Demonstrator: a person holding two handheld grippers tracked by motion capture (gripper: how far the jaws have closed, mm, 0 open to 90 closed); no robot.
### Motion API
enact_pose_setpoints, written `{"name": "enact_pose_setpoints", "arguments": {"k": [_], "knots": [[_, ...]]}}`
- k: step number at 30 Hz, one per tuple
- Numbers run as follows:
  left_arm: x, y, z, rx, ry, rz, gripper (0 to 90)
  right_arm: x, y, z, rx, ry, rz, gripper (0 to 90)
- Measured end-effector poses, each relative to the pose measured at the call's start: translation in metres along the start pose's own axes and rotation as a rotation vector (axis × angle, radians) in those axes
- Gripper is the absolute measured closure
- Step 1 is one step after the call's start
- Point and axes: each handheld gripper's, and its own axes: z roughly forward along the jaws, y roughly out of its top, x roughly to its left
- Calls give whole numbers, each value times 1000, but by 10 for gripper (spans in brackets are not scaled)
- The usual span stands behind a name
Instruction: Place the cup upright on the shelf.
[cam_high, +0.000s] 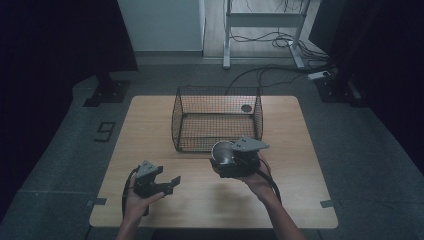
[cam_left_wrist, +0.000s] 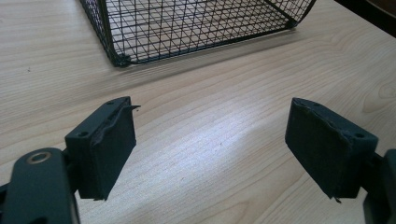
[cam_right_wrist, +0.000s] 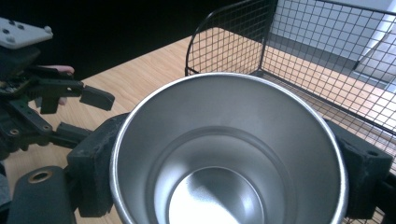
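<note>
One table (cam_high: 150, 130) carries an empty wire basket (cam_high: 217, 120). Right tool (cam_high: 235, 162) pinches a steel cup (cam_high: 222, 152), held just before the basket; clear the rim, then lower upright. Left tool (cam_high: 160, 185) rests spread, empty.

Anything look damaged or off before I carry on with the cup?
Only the left gripper: the pad on one finger has a frayed, peeling edge. The steel cup sits firmly in the right gripper, empty and undented, and the wire basket stands square.
</note>
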Motion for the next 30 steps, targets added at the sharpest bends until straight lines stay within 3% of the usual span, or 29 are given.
{"name": "enact_pose_setpoints", "arguments": {"k": [30], "knots": [[3, 0, -2, -3, 4, -4, 164, -18, 29, 8, -29, 5, 32, 135]]}}
